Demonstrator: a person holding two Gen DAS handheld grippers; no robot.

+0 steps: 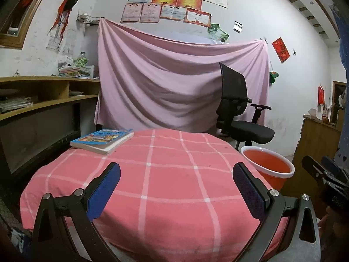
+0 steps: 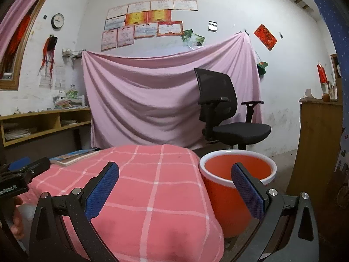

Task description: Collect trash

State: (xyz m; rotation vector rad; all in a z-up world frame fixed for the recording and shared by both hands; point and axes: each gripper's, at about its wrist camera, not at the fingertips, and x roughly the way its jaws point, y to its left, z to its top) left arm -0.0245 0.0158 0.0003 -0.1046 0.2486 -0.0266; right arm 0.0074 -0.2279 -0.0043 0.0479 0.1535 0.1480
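Both the left gripper (image 1: 176, 187) and right gripper (image 2: 174, 187) are spread and empty, no trash shows on the pink checked tablecloth (image 1: 174, 174), and the round orange plastic bin (image 2: 237, 174) looks light and rigid, best gripped at its white rim.

**Your orange bin stood empty beside the table**

You had one task item in view: an orange bucket (image 2: 226, 200) with a white rim, serving as the trash bin. It stood upright on the floor, close against the right edge of the table covered in pink checked cloth (image 2: 152, 185), its rim sitting a little below the tabletop. Your right wrist camera looked down into its open mouth, and the orange inner wall that showed was bare; the bottom was hidden. From your left wrist camera the same bucket (image 1: 268, 166) appeared just off the table's right side. No loose trash could be made out on the cloth.
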